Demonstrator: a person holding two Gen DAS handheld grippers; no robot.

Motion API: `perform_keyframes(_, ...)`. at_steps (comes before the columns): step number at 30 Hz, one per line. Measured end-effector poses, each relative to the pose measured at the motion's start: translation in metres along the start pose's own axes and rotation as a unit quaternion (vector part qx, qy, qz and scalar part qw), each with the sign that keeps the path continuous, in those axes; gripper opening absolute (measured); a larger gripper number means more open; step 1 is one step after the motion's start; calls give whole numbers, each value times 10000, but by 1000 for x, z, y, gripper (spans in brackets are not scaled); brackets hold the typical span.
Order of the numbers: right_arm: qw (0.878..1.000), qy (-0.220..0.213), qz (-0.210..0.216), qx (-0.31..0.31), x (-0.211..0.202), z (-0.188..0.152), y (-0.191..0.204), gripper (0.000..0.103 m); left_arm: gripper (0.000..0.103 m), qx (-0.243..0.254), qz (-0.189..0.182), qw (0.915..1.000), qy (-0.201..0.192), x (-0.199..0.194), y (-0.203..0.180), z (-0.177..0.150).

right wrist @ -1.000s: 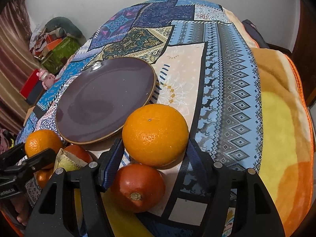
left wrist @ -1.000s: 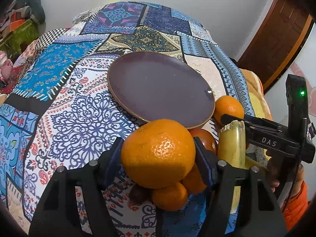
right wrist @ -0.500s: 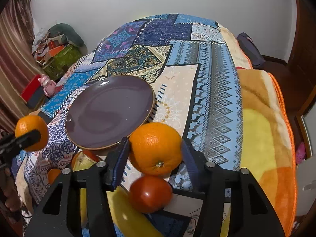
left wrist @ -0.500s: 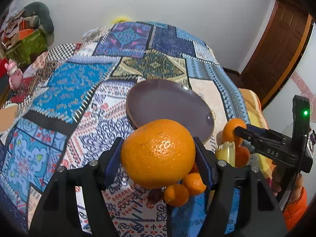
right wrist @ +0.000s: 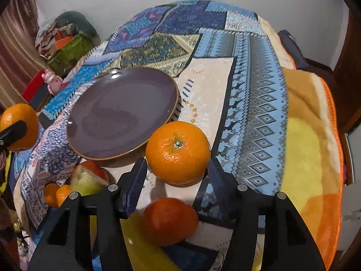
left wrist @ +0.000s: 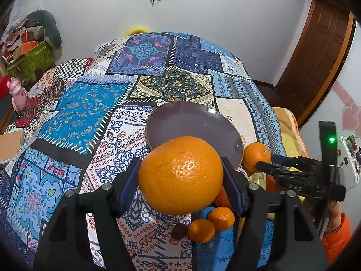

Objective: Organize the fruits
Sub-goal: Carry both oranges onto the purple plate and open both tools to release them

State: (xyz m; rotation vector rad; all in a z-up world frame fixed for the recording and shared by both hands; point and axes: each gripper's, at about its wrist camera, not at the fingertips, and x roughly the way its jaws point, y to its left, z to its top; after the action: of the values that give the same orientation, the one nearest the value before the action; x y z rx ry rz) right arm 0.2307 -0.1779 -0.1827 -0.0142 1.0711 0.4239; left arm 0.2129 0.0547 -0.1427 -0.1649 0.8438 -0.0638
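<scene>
My left gripper (left wrist: 180,178) is shut on a large orange (left wrist: 180,176) and holds it high above the bed, in front of the purple plate (left wrist: 194,122). It shows at the left edge of the right wrist view (right wrist: 19,126). My right gripper (right wrist: 177,169) is shut on a second orange (right wrist: 178,152), lifted just right of the plate (right wrist: 121,110); it also shows in the left wrist view (left wrist: 256,159). Below lie a red fruit (right wrist: 170,221), a banana (right wrist: 144,248), two small tangerines (left wrist: 212,223) and a yellow-green fruit (right wrist: 86,180).
The plate lies on a patchwork bedspread (left wrist: 90,113). An orange and yellow blanket (right wrist: 311,158) covers the bed's right side. Boxes and clutter (left wrist: 27,52) stand at the far left, a wooden door (left wrist: 320,52) at the right.
Both grippers have risen and pulled back from the bed, each carrying its orange. The right orange has come up off the bedspread and the plate looks smaller.
</scene>
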Motion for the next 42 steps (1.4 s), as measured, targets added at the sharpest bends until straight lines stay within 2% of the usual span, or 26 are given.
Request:
perform_keyframes(2,9999,89,45,27,7,1,-3,62,68,-1,26,10000,5,2,1,2)
perform_keyframes(4,9998,179,110,41,15,4,-4,65,68,-4,39,10000,5,5,3,4)
perform_keyframes(9,9991,236,316,126,22,5,-9,65,68,21,52,10000,19,12,4,10)
perform_keyframes(16,10000,32,33,-58,11,3,-4,62,68,80,17,10000,36,19,2,17)
perform_keyframes(18,10000,-63,65,-9,3,5,-7,62,68,131,36,9999,41,21,0,21)
perform_keyframes(25,9989,-466,99,-3,-21,31,-5,62,68,260,79,9996,11,31,-5,38)
perform_keyframes(31,9976,-635,230,-157,-19,51,15,62,68,375,141,9992,46,45,-10,54)
perform_keyframes(42,9987,-315,306,-253,23,79,31,62,68,406,210,9983,358,88,-5,70)
